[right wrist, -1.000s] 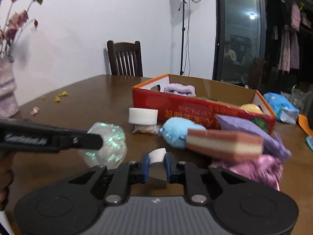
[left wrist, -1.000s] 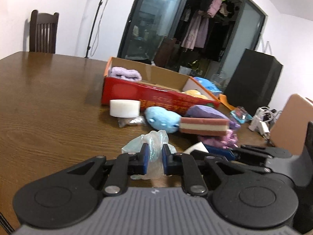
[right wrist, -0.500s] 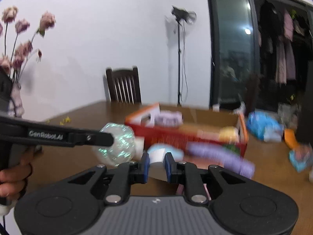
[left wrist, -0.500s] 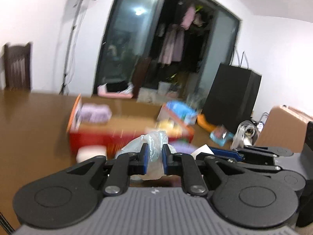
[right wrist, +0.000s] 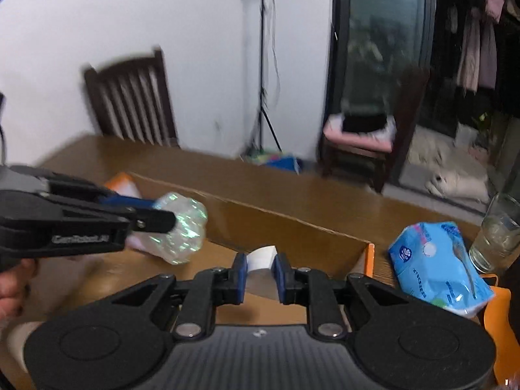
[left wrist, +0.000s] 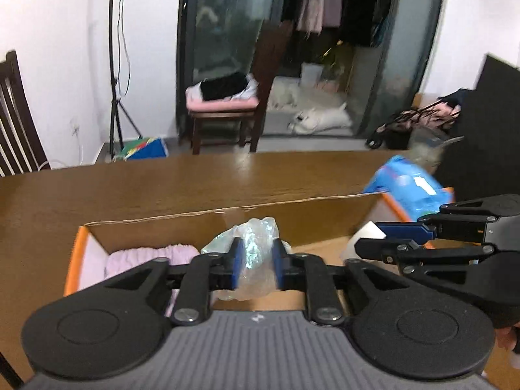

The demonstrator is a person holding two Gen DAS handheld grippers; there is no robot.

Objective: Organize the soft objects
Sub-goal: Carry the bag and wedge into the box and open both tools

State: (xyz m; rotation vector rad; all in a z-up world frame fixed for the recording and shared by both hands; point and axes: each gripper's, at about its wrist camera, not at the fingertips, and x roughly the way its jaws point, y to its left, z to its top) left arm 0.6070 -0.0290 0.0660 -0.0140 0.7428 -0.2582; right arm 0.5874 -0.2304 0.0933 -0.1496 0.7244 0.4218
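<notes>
Both grippers hover over an open cardboard box (left wrist: 227, 217) with orange outer walls. My left gripper (left wrist: 256, 256) has a crumpled clear plastic bag (left wrist: 256, 243) between its blue pads; the jaws are opening, and the pads still touch the bag. The right wrist view shows that left gripper (right wrist: 159, 211) and the bag (right wrist: 182, 227) above the box's left half. My right gripper (right wrist: 260, 269) is shut on a white foam wedge (right wrist: 261, 255). In the left wrist view the right gripper (left wrist: 370, 239) is to the right, over the box. A lilac towel (left wrist: 146, 256) lies in the box's left end.
A blue tissue pack (right wrist: 438, 266) lies just right of the box, and a drinking glass (right wrist: 497, 230) stands beyond it. The brown wooden table (left wrist: 162, 188) runs on behind the box. A dark chair (right wrist: 130, 100) stands at its far side.
Both grippers have swept forward from the near table to above the box, carrying the bag and the wedge. The left jaws now stand wider around the bag.
</notes>
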